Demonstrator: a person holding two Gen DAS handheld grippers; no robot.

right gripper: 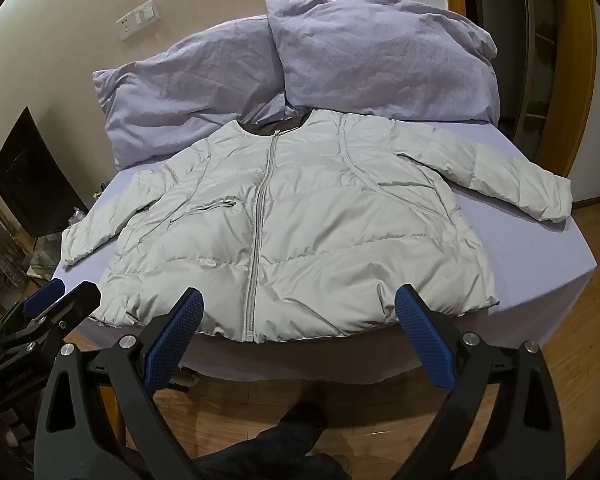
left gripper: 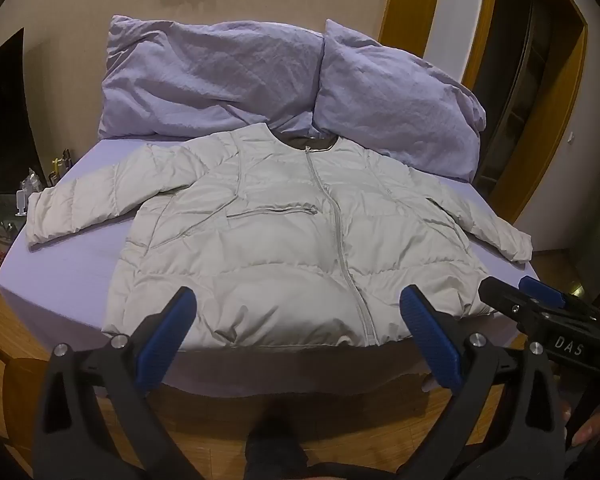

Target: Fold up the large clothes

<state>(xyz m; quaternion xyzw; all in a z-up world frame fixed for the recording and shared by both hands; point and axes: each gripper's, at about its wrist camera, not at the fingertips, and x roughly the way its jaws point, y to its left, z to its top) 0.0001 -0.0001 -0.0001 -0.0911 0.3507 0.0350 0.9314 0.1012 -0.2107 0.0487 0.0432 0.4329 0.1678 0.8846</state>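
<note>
Bed [left gripper: 68, 276], jacket [left gripper: 284, 248] beyond both spread grippers

We look from both wrist cameras, held side by side above the foot of the lilac-sheeted bed [left gripper: 80, 280], facing its two crumpled lilac pillows [right gripper: 380, 52]. Both views share the pale grey quilted jacket [left gripper: 284, 240], close below; each glimpses the other's gripper.

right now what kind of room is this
Most likely a bedroom: a bed with a lavender sheet, two pillows against the wall, and a pale puffer jacket spread flat on it. Wood floor below.
</note>
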